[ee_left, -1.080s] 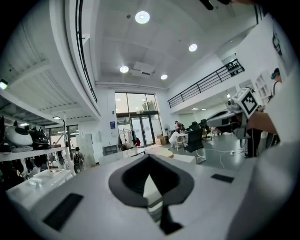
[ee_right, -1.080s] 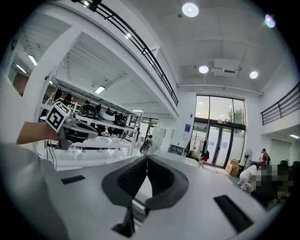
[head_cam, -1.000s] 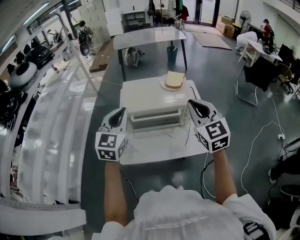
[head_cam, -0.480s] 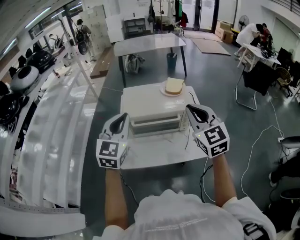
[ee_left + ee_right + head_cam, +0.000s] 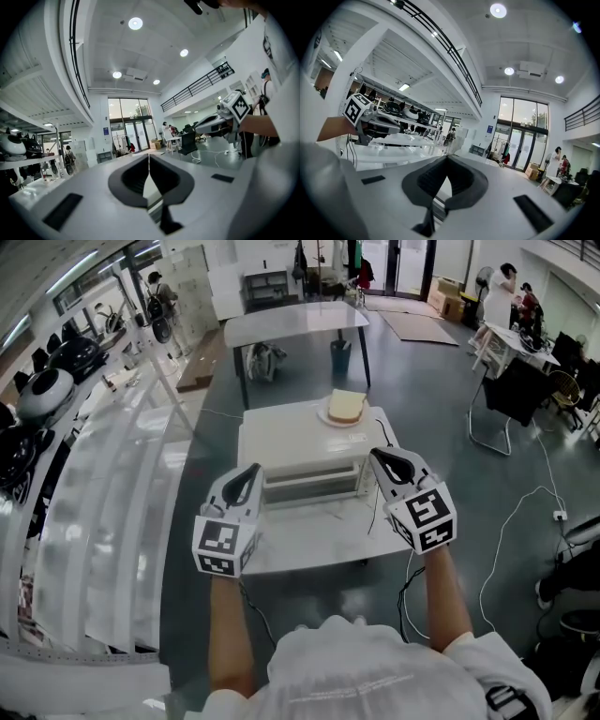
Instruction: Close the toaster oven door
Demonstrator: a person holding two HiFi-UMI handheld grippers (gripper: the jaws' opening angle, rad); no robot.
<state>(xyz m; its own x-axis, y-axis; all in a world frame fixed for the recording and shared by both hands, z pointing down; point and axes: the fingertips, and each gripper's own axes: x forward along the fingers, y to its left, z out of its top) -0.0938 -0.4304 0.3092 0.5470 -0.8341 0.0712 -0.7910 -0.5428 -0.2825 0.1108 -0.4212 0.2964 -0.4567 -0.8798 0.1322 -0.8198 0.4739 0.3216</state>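
Flanking the toaster oven (image 5: 309,470) on the desk (image 5: 305,542), lying crosswise between: left claw (image 5: 247,472) and right claw (image 5: 380,457), both clamped shut, empty, equally near

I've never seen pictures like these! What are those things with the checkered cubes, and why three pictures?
A person holds a grabbing tool in each hand: the left gripper and the right gripper. The cubes are part of them. One picture comes from a camera on the person's head, looking down. The other two come from cameras riding on the tools, looking along their fingers, which are shut and hold nothing. On the white table stands a toaster oven, with a slice of bread on a plate behind it.
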